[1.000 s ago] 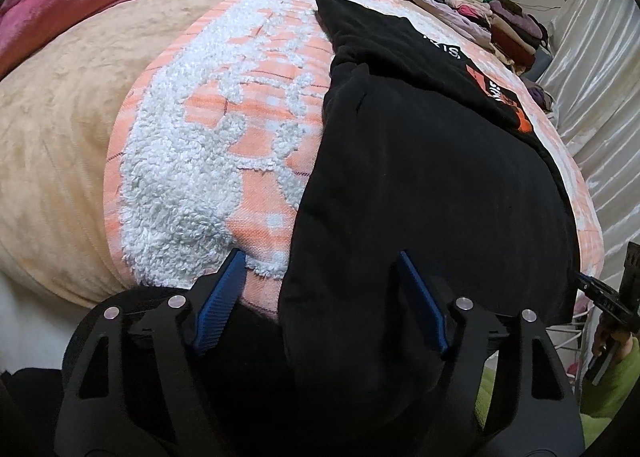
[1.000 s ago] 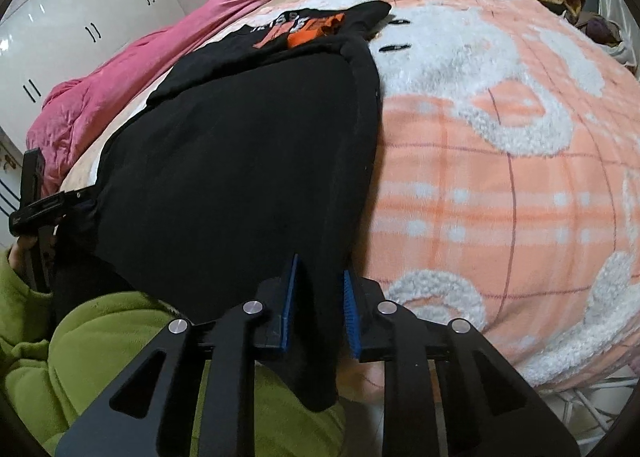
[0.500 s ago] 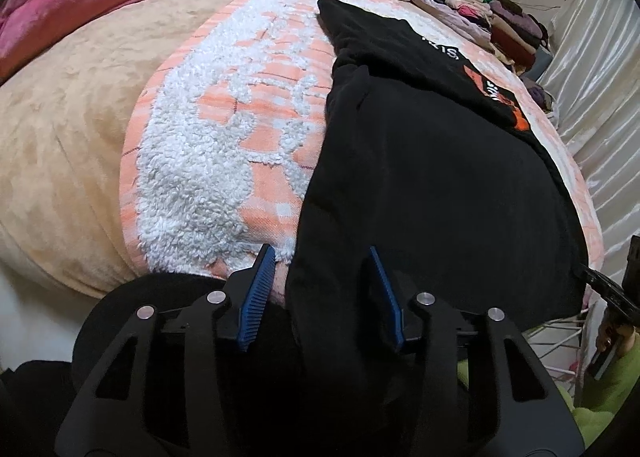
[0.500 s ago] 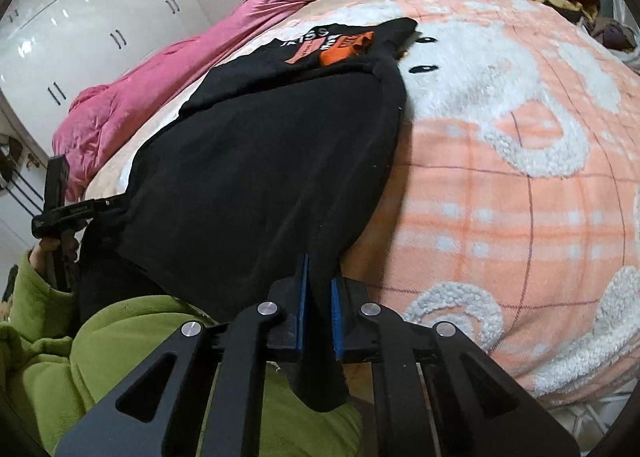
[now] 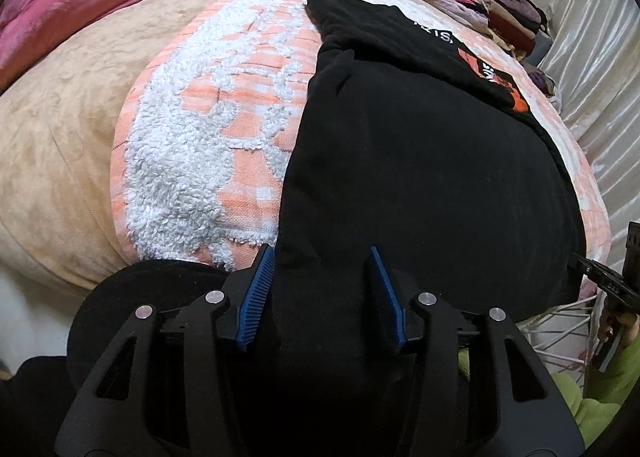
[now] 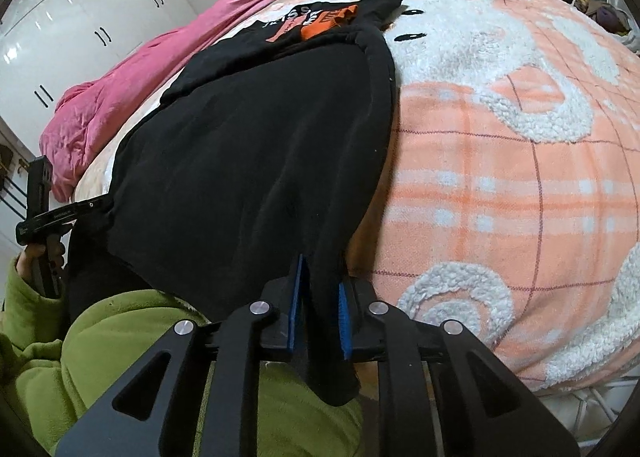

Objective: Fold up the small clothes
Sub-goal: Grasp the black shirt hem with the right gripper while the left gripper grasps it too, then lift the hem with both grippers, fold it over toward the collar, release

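- Here the black cotton garment with an orange and white print (image 5: pixel 420 161) lies spread on the peach-and-white fleecy blanket (image 5: pixel 192 145) covering the bed, filling the centre of both frames, its near hem hanging over the bed's edge at the bottom.
- The left hand-held gripper (image 5: pixel 322 293) straddles one hem corner; its jaws have just been closing, then eased apart a little, with cloth between the blue pads, but I cannot tell whether they press on it.
- The right hand-held gripper (image 6: pixel 320 309) has a narrow strip of the other hem corner between its pads; the jaws closed, then eased slightly, and the pads look to pinch the cloth.
- Judged step: taking both hem corners before a fold.
- Next, both grips should be firm, then the hem carried evenly toward the printed end at the upper frame.
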